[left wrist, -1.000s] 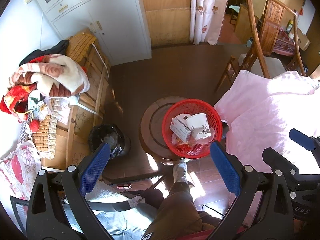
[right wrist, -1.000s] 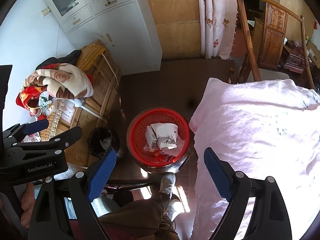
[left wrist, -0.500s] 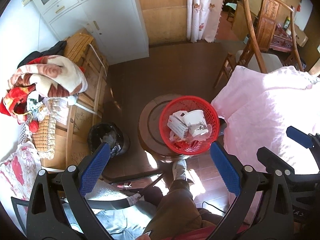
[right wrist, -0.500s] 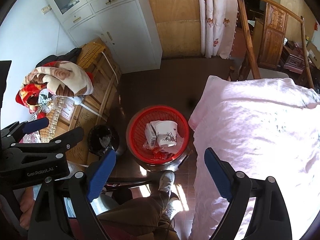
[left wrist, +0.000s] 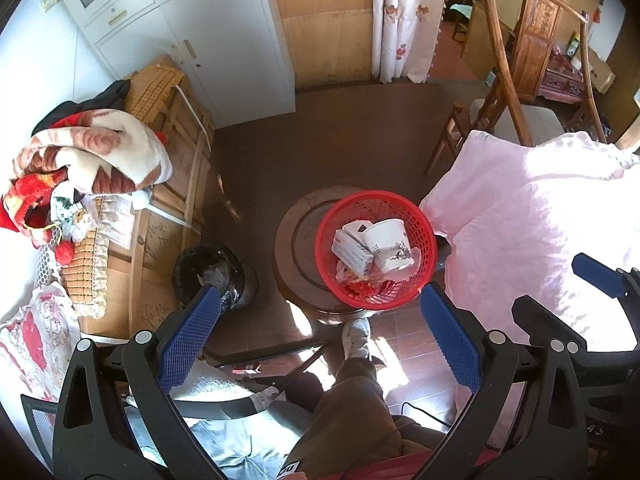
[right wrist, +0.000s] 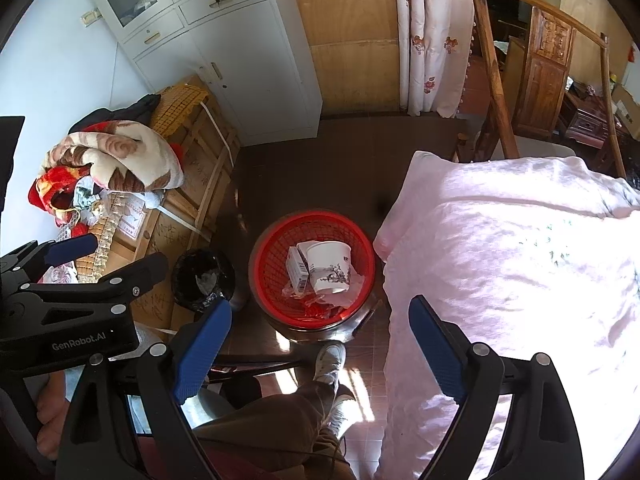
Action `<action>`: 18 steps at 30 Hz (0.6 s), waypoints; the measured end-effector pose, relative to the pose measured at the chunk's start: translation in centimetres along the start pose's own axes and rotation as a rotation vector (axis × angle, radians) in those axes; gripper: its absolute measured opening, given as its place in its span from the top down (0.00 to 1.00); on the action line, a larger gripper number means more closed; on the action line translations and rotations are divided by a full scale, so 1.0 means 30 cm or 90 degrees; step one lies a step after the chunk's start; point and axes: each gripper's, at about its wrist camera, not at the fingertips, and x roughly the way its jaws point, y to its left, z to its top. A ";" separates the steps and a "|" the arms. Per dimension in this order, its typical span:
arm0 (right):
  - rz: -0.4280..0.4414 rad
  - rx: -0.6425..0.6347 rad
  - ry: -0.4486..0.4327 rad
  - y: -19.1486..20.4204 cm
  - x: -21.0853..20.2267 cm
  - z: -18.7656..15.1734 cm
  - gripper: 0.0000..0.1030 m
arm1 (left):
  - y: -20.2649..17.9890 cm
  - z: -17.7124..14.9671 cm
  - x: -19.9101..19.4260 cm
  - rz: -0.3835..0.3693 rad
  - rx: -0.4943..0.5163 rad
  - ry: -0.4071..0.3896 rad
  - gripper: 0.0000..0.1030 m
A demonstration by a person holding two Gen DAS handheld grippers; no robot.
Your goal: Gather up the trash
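Your left gripper [left wrist: 320, 320] and right gripper [right wrist: 320, 332] both hang high over the room with their blue, ribbed fingers [left wrist: 188, 336] spread wide and nothing between them. The trash sits in a round red plastic mesh basket [left wrist: 424, 236]: a white paper cup [left wrist: 386, 236] with a printed branch lies on its side against a small white carton [left wrist: 352, 252], over crumpled clear and red wrappers [left wrist: 360, 286]. The basket rests on a round dark wooden stool [left wrist: 292, 248], toward its right edge and just beside the hanging pink bedsheet [left wrist: 540, 220]. A black-lined bin [left wrist: 200, 268] stands on the floor left of the stool, against a pale wooden crate [left wrist: 180, 184] topped with a fleecy blanket [left wrist: 100, 156].

Against a second ago, the basket sits slightly lower and further left in the left wrist view; in the right wrist view it has hardly shifted, and both sets of fingers are as wide apart as before.

Open dark floor [left wrist: 320, 152] lies beyond the stool; the bed hems the right side, and your shoe [left wrist: 356, 336] and trouser leg [left wrist: 352, 408] sit just below the stool
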 end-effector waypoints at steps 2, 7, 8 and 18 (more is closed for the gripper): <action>-0.001 0.000 0.000 0.000 0.000 0.000 0.14 | 0.000 0.001 0.001 0.000 -0.001 0.000 0.07; -0.002 0.001 0.000 -0.005 0.002 0.000 0.14 | 0.000 0.002 0.001 0.000 0.000 0.000 0.07; -0.002 0.001 0.000 -0.004 0.002 -0.001 0.14 | 0.000 0.002 0.001 0.000 0.001 0.000 0.07; -0.004 -0.001 0.000 -0.007 0.005 -0.001 0.14 | 0.007 -0.001 0.010 -0.006 -0.013 0.009 0.07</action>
